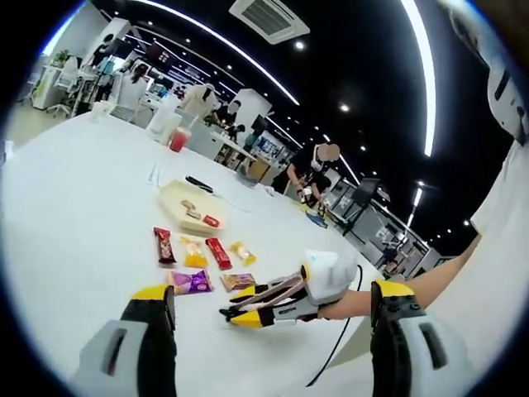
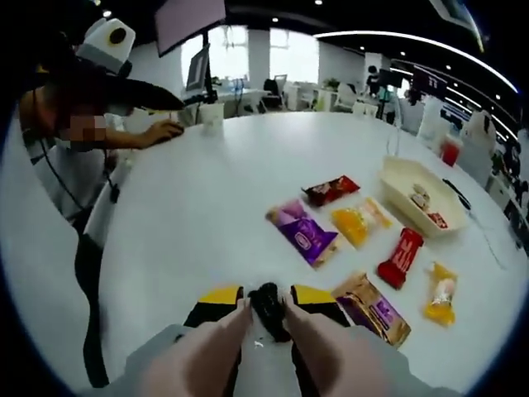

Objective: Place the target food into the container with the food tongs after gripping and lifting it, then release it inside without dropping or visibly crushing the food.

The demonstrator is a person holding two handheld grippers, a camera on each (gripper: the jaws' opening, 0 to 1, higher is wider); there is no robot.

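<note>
On my right gripper view, the right gripper [image 2: 266, 308] sits low over the white table [image 2: 198, 215] with its yellow-tipped jaws nearly together around something small and dark, and I cannot tell what that is. In the left gripper view the same gripper comes in from the right and seems to carry pale tongs [image 1: 269, 299] lying almost flat just above the table, pointing toward the snacks; whether the tongs grip anything I cannot tell.

The snacks lie ahead of it, apart from the jaws. Nearest is a brown packet [image 2: 372, 310], just beside the right jaw. Further out are a purple packet [image 2: 303, 233], a yellow packet [image 2: 360, 222], a dark red packet [image 2: 331, 189], a red bar [image 2: 401, 257] and a small orange-and-white sweet [image 2: 442, 291]. The cream tray [image 2: 397, 178] stands beyond them all, well apart from the gripper, with a few wrapped pieces already inside.

The left gripper [image 1: 273, 310] hangs back above the table's near edge, its jaws spread wide with nothing between them. A person's forearm [image 1: 430, 281] reaches in from the right behind the tongs, held low and level.
</note>
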